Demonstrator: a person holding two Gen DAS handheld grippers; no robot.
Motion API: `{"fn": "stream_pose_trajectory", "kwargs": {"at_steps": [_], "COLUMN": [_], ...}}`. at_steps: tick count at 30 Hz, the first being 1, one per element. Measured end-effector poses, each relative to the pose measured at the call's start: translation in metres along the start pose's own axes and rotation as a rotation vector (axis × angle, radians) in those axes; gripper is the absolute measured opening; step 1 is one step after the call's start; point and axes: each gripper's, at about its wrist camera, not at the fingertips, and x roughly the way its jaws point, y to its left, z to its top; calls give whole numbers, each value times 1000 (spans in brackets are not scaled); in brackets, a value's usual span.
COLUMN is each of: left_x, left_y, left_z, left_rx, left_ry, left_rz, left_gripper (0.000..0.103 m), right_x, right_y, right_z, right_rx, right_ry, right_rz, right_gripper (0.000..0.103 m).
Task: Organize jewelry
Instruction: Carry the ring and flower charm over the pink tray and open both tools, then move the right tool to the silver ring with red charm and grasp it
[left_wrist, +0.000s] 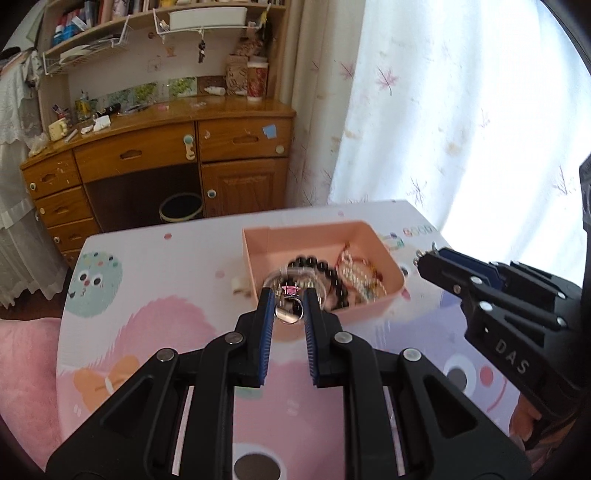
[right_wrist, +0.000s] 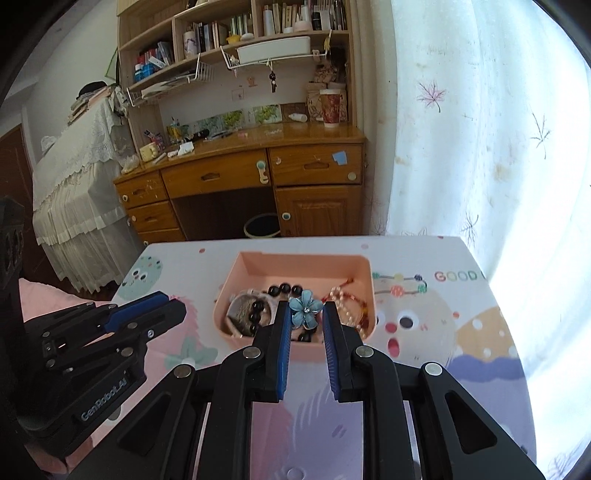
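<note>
The left gripper (left_wrist: 289, 300) holds a silver ring with a pink stone (left_wrist: 289, 308) between its 2 blue-padded fingers, the jaws closed down to the ring's width. It hangs just over the near wall of the pink tray (left_wrist: 258, 254), above the near-left corner.

The right gripper (right_wrist: 306, 314) pinches a blue flower-shaped piece (right_wrist: 304, 309) at its fingertips, jaws narrowed to the width of the flower. It too sits above the tray's near wall, toward the middle-right.

The tray stands on the cartoon-printed table (right_wrist: 424, 369), toward the far side. Inside lie a black bead bracelet (right_wrist: 284, 288), a pearly beaded strand with red thread (right_wrist: 347, 299) against the right wall, and a metallic round item in the left corner that I cannot identify. The far half of the tray floor is bare pink.

Another beaded bracelet (right_wrist: 400, 284) lies flat on the table just right of the tray, near the printed "GOOD".

From the right wrist view, the left gripper comes in from the left, well apart from the right one, with table between them. The table's far edge runs close behind the tray; beyond it stand a wooden desk (right_wrist: 240, 173) and a bin (right_wrist: 262, 226). A curtain (right_wrist: 480, 129) hangs along the right edge.
</note>
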Motion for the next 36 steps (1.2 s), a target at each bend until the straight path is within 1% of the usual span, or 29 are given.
{"fn": "stream_pose_trajectory", "kwargs": {"at_steps": [4, 7, 11, 14, 15, 16, 17, 18, 19, 20, 21, 22, 24, 27, 31, 36], "left_x": [13, 19, 28, 32, 34, 37, 38, 40, 40, 39, 36, 32, 26, 21, 17, 13], "left_y": [-5, -11, -14, -12, -10, -7, -6, -4, -2, 0, 2, 5, 10, 19, 30, 41], "left_z": [19, 27, 30, 30, 30, 31, 31, 31, 30, 30, 29, 28, 26, 23, 10, -14], "left_rx": [-38, -29, -37, -61, -70, -82, -89, -95, -95, -94, -94, -100, -117, -148, -180, -180], "left_ry": [-21, -34, -14, 5, 17, 36, 50, 64, 70, 67, 59, 42, 24, 35, 69, 135], "left_rz": [11, 27, 26, 24, 21, 18, 28, 51, 68, 90, 101, 112, 121, 125, 159, 203], "left_gripper": [13, 13, 14, 14, 14, 15, 16, 23, 33, 39, 52, 59, 62, 64, 64, 64], "right_x": [6, 13, 22, 30, 33, 36, 38, 38, 37, 36, 35, 36, 35, 35, 29, 22], "right_y": [-17, -27, -36, -40, -43, -46, -46, -49, -50, -52, -53, -55, -55, -54, -52, -47], "right_z": [14, 21, 22, 19, 18, 18, 16, 15, 13, 13, 12, 12, 10, 5, -4, -28], "right_rx": [-6, -9, -1, 15, 29, 48, 63, 80, 92, 99, 101, 100, 96, 82, 64, 23], "right_ry": [-8, -2, 9, 19, 26, 36, 41, 37, 28, 15, 12, 15, 23, 38, 57, 104], "right_rz": [13, 31, 49, 67, 78, 89, 97, 104, 106, 106, 105, 106, 98, 93, 89, 94], "right_gripper": [17, 17, 17, 17, 19, 24, 42, 57, 60, 60, 60, 60, 60, 60, 60, 60]}}
